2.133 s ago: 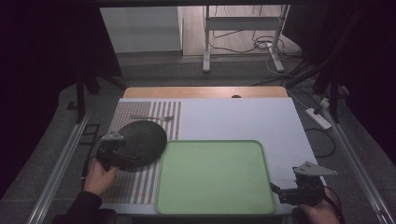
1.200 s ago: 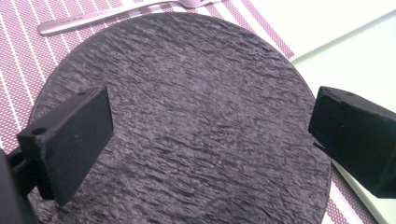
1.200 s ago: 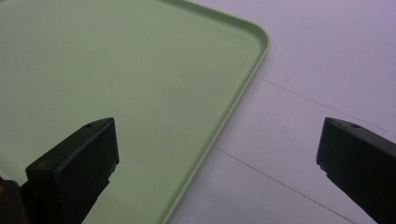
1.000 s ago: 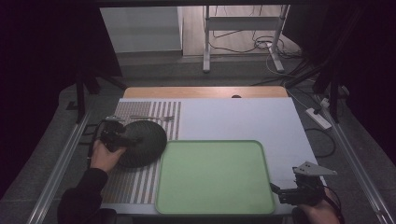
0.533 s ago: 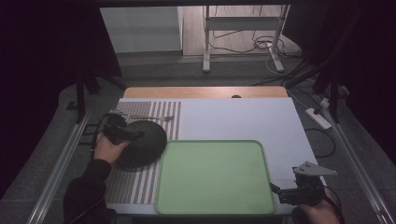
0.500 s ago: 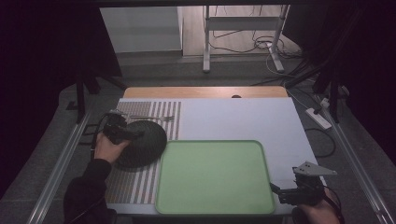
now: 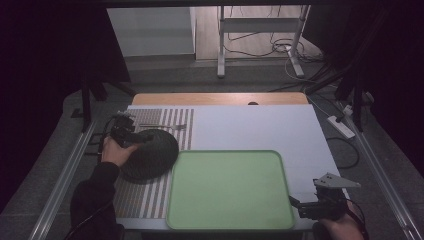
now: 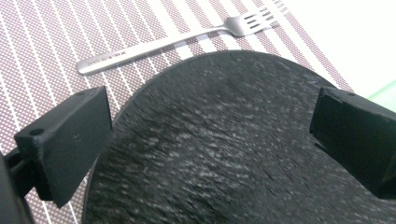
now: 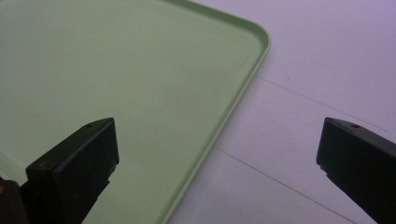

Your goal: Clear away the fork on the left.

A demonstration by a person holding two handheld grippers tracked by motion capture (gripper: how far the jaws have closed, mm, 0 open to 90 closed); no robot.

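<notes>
Moved since two seconds ago: left gripper [image 7: 131, 134], formerly at the near-left edge of the black plate, now at its far-left edge, farther up the counter. Black plate [image 7: 148, 154]: position unchanged. Right gripper [image 7: 311, 209]: unchanged.

Item 1, black plate [image 8: 219, 144]: round, matte, speckled; lies on the striped placemat [image 7: 150, 197], just left of the green tray [image 7: 227, 189]. Left gripper fingers [image 8: 70, 140] spread wide, straddling the plate's rim, gripping nothing; likely lined up for a rim grasp.

Item 2, fork [image 8: 173, 41]: steel, flat on the placemat just beyond the plate, apart from it.

Item 3, green tray [image 9: 116, 74]: bare, at the counter's [image 7: 260, 127] near centre; probably the plate's destination.

Item 4, right gripper: parked at the tray's near-right corner, fingers [image 9: 74, 163] wide apart, holding nothing, one over the tray, one over the counter.
</notes>
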